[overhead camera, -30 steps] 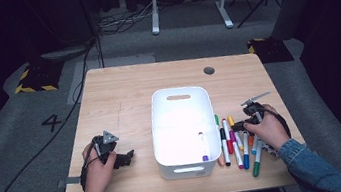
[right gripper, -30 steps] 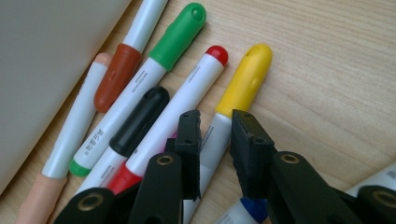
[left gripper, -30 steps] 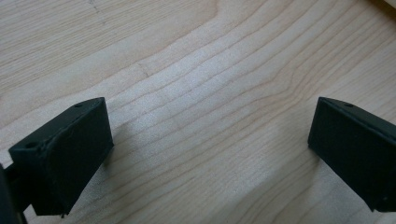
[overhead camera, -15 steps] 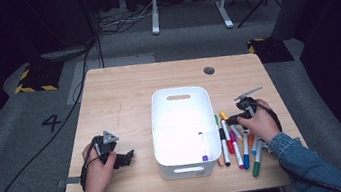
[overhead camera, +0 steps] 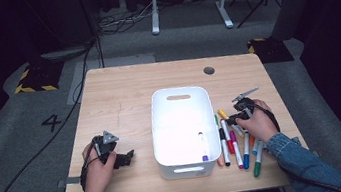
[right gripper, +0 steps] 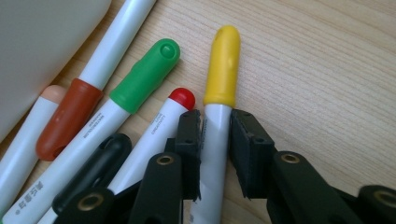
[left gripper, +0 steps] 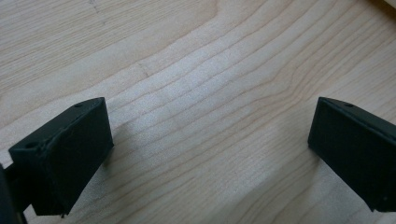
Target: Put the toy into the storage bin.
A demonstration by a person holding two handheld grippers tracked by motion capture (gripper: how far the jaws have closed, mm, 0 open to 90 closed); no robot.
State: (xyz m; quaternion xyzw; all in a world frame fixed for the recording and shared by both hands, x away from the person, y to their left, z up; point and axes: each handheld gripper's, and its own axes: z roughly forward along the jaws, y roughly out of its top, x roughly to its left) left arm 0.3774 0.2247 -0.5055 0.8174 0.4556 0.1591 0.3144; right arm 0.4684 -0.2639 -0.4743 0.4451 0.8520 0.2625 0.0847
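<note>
Yellow marker — gripped by right tongs | red marker touching alongside | left tongs wide

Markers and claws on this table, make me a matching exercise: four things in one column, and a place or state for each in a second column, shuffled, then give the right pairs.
Things
1. yellow-capped marker
2. purple-capped marker
3. left claw
4. green-capped marker

Places or states
A. lies inside the white bin
B. open over bare wood of the table
C. clamped between the jaws of the right claw
D. lies loose on the table in the row of markers, beside the red-capped marker

Pairs: 1-C, 2-A, 3-B, 4-D
</note>
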